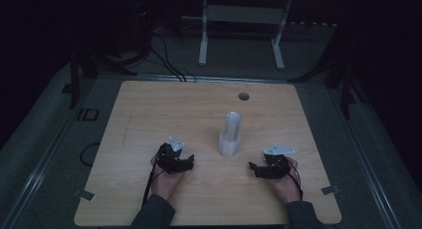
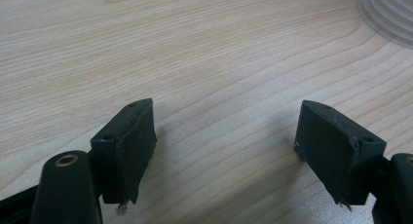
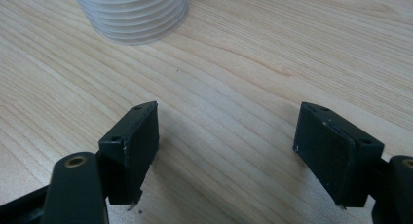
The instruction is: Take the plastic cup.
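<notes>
Stack of clear cups (image 1: 230, 134) between left hand-held gripper (image 1: 185, 164) and right hand-held gripper (image 1: 255, 168), both agape, empty

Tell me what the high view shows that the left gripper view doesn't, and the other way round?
High view alone: the whole wooden table, the full stack of clear plastic cups standing between both hands, the right gripper, the grey floor and a white frame beyond. Left gripper view alone: a close look at the left gripper, its black pads standing apart with bare wood between them. Both share the tabletop and the cup stack, of which the left gripper view catches just the ridged bottom edge at its top right corner.
</notes>
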The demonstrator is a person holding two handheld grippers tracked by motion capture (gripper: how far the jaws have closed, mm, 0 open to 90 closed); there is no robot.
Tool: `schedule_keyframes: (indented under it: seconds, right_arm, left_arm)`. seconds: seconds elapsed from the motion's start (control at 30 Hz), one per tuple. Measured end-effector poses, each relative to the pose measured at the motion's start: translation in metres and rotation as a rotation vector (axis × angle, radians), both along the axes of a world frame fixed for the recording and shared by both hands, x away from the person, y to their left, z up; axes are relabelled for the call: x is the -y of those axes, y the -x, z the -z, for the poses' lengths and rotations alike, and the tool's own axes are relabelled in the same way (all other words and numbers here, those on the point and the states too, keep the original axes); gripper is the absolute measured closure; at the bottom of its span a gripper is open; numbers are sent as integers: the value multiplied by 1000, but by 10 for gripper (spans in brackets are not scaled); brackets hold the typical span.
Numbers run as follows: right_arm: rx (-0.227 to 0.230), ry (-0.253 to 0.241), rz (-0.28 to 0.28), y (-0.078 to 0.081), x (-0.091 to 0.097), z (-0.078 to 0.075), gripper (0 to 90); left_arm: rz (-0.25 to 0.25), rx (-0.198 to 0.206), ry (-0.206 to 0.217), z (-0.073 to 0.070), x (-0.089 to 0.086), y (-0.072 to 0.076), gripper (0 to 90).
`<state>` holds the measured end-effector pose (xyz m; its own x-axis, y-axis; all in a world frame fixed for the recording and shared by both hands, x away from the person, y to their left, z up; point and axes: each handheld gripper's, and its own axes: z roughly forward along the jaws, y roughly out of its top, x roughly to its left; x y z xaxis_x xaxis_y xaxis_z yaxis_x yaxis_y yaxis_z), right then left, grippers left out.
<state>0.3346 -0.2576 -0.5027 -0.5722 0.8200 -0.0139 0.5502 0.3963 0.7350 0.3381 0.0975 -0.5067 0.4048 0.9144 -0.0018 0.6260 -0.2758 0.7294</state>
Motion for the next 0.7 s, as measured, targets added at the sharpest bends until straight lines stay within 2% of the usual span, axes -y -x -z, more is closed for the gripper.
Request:
schedule_keyframes:
  seconds: [0.2, 0.27, 0.37, 0.47, 0.67, 0.7]
  right_arm:
    - [3, 2, 10, 2, -2, 0, 250]
    - [1, -4, 4, 2, -2, -1, 282]
    - [-14, -40, 3, 0, 1, -2, 327]
    - [-11, -35, -1, 1, 0, -4, 345]
    - [31, -44, -13, 2, -1, -24, 367]
    - [31, -44, -13, 2, -1, -24, 367]
  left_arm:
    - [0, 9, -2, 0, 0, 0, 229]
    - [2, 3, -4, 0, -1, 0, 235]
    - [-3, -7, 7, -1, -3, 0, 260]
    - [21, -9, 36, -3, -3, 0, 284]
    - [98, 58, 40, -16, 6, 4, 289]
    - [98, 58, 40, -16, 6, 4, 289]
